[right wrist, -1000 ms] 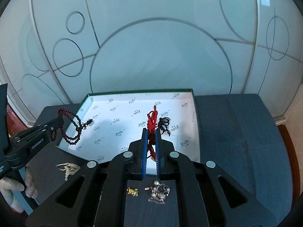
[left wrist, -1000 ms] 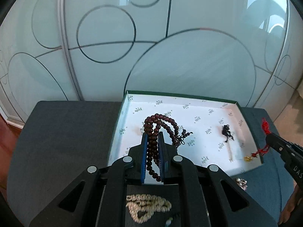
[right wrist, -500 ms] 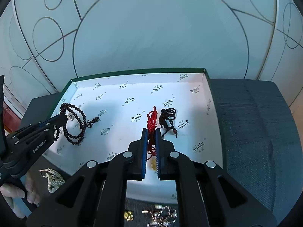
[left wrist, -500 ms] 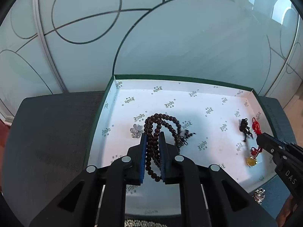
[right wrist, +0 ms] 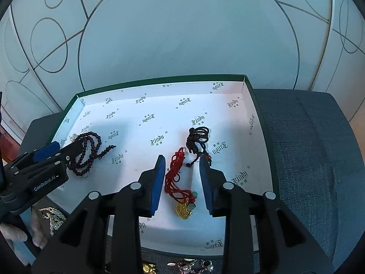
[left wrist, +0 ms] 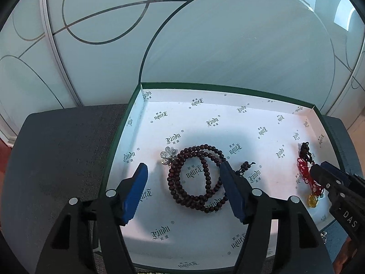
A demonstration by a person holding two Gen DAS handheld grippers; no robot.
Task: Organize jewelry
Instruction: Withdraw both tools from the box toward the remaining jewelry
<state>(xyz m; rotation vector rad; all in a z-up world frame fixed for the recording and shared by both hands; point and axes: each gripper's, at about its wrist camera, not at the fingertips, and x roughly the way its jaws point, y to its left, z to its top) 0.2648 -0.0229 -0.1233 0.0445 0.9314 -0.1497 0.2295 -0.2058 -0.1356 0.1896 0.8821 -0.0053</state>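
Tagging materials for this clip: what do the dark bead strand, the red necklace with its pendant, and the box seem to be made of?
Bead strand: likely polished wood, with dark reddish-brown round beads of low sheen. Red necklace: braided cord; its pendant looks like shiny gold-coloured metal, possibly plated. Box: apparently cardboard, with thin folded walls, a green outside and a white printed lining.

The left gripper (right wrist: 66, 150) hides part of the dark bead necklace (right wrist: 91, 146). The loose jewelry (right wrist: 189, 266) on the tabletop (right wrist: 308, 159) is cut off by the bottom edge. The box's (left wrist: 228, 89) printed marks are too small to read.
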